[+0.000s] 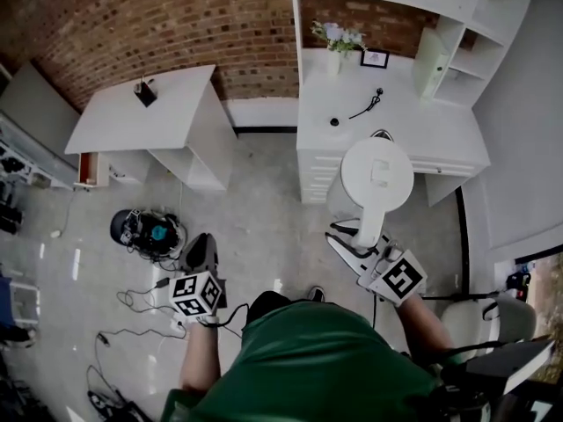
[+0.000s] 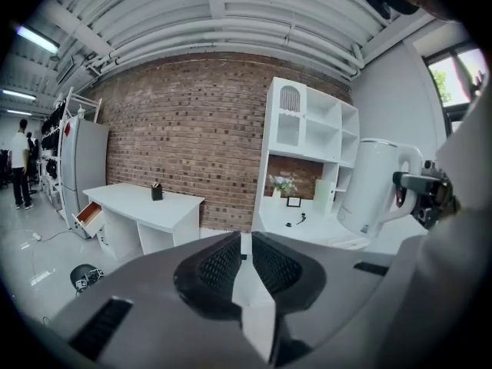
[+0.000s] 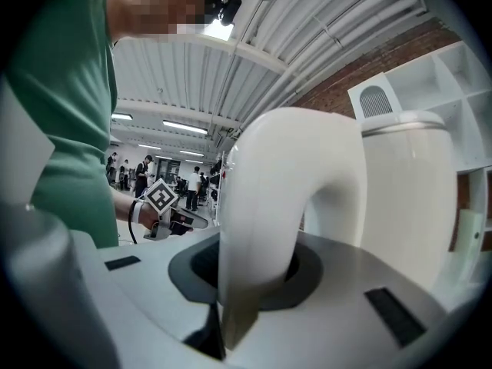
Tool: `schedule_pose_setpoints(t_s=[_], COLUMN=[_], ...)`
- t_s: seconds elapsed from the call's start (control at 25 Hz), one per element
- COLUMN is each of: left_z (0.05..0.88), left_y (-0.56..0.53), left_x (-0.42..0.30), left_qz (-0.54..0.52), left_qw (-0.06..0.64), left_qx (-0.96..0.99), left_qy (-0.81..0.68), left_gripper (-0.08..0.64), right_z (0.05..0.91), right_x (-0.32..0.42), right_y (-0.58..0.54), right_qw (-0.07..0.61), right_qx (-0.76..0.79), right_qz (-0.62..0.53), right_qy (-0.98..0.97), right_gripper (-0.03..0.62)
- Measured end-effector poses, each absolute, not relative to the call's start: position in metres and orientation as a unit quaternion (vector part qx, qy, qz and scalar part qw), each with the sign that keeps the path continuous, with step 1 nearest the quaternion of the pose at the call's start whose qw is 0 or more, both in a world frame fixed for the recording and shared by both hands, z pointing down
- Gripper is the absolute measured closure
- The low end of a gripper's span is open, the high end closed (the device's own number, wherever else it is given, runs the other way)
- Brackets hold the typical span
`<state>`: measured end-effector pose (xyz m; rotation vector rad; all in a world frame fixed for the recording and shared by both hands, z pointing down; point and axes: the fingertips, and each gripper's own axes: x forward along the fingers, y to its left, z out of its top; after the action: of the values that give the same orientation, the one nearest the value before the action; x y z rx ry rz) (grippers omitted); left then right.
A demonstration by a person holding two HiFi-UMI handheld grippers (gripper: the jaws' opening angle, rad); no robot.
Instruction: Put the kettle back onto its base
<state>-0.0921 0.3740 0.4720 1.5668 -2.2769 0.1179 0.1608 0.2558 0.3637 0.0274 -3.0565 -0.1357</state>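
Your left gripper (image 1: 202, 244): jaws pressed together, nothing between them, forearm reaching forward at your left side. Your right gripper (image 1: 361, 240): jaws clamped on the kettle's handle (image 3: 261, 206), pointing level, forearm extended ahead.

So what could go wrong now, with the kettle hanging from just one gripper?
1. The right gripper grips the kettle only by its handle, above the desk. The heavy body could swing or slip.
2. In the head view the kettle hides the desk beneath it, so lining it up with the base may be awkward.
3. The cable and flowers sit nearby and could be knocked.
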Motion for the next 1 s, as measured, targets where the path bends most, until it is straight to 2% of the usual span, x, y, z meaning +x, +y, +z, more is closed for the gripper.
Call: schedule_pose_setpoints(t_s=[0.52, 1.0], left_z=[0.498, 0.493], left_y=[0.302, 0.164], left_x=[-0.141, -0.246], left_qz=[0.047, 0.056], left_qw=[0.208, 0.199], left_qx=[0.568, 0.644], left_qy=[-0.795, -0.736], left_gripper=[0.503, 0.503], right_z=[0.373, 0.373], right_x=[0.119, 0.040], right_y=[0.187, 0.103], right_qw=[0.052, 0.066], right_qx=[0.037, 0.146], right_qz=[-0.033, -0.025], right_qy=[-0.997, -0.987], right_gripper=[0.517, 0.517])
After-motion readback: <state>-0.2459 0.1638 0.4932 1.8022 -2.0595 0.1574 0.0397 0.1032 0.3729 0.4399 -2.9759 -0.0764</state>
